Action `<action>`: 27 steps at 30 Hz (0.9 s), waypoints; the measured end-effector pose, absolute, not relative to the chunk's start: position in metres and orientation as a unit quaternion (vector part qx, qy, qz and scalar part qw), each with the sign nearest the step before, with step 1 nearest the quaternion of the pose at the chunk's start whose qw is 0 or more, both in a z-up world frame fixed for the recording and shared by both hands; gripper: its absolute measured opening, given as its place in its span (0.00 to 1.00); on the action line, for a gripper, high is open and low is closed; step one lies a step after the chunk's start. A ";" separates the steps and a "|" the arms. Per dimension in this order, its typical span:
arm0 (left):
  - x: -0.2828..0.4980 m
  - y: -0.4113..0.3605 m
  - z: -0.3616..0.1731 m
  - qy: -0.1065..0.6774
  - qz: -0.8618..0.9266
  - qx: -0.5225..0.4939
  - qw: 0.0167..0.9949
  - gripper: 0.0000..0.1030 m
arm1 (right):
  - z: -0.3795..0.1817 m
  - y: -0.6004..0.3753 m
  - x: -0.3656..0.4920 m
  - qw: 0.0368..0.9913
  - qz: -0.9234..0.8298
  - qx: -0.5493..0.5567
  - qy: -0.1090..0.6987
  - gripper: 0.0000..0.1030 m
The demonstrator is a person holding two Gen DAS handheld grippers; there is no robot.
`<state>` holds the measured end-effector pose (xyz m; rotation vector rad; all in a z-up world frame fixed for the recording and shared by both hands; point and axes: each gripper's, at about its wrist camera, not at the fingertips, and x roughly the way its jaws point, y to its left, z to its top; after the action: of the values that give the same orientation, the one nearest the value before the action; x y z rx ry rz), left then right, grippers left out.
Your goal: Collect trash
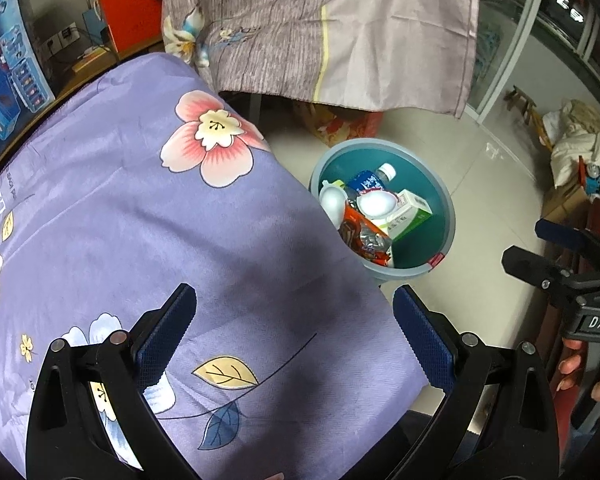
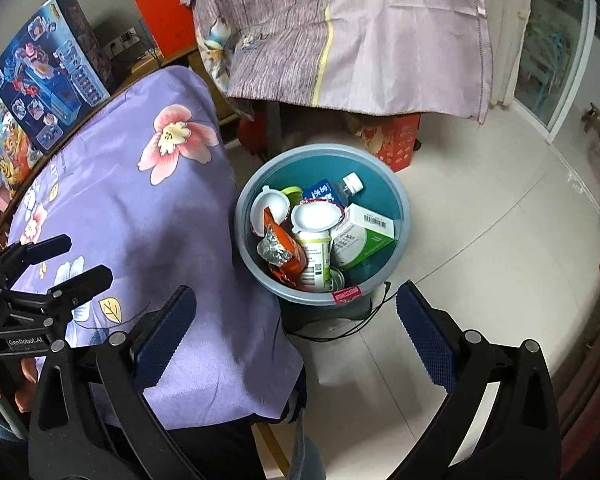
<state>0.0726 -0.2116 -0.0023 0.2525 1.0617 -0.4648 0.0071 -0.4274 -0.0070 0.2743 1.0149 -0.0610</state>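
A blue-grey trash bin (image 1: pixel 446 236) (image 2: pixel 404 216) stands on the tiled floor beside the table. Inside lie a plastic bottle (image 2: pixel 346 188), a green-and-white carton (image 2: pixel 364 236), white cups and lids (image 2: pixel 314 218) and an orange foil wrapper (image 2: pixel 282 250). My left gripper (image 1: pixel 294 336) is open with nothing between its fingers, hovering over the purple flowered tablecloth (image 1: pixel 140 220) near its corner. My right gripper (image 2: pixel 296 336) is also open and holds nothing, above the table edge and floor just short of the bin. Each gripper shows at the edge of the other's view.
A draped lilac cloth (image 2: pixel 380 48) hangs behind the bin, with a red box (image 2: pixel 396 140) under it. Toy boxes (image 2: pixel 48 76) sit at the table's far left. A black cable (image 2: pixel 340 332) trails on the floor by the bin. A person's fingers (image 1: pixel 572 364) hold the handle.
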 end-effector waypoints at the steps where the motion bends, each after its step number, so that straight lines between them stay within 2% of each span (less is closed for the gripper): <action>1: 0.073 -0.212 -0.003 0.501 -0.219 0.119 0.829 0.96 | -0.008 -0.427 0.007 0.864 -0.028 0.131 0.486 0.93; 27: 0.078 -0.214 -0.019 0.505 -0.208 0.123 0.829 0.96 | -0.023 -0.424 0.015 0.854 -0.027 0.134 0.503 0.93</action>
<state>0.0778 -0.2140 -0.0186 0.2602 1.0722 -0.4412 0.0149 -0.4244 -0.0234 0.2813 1.0581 -0.0564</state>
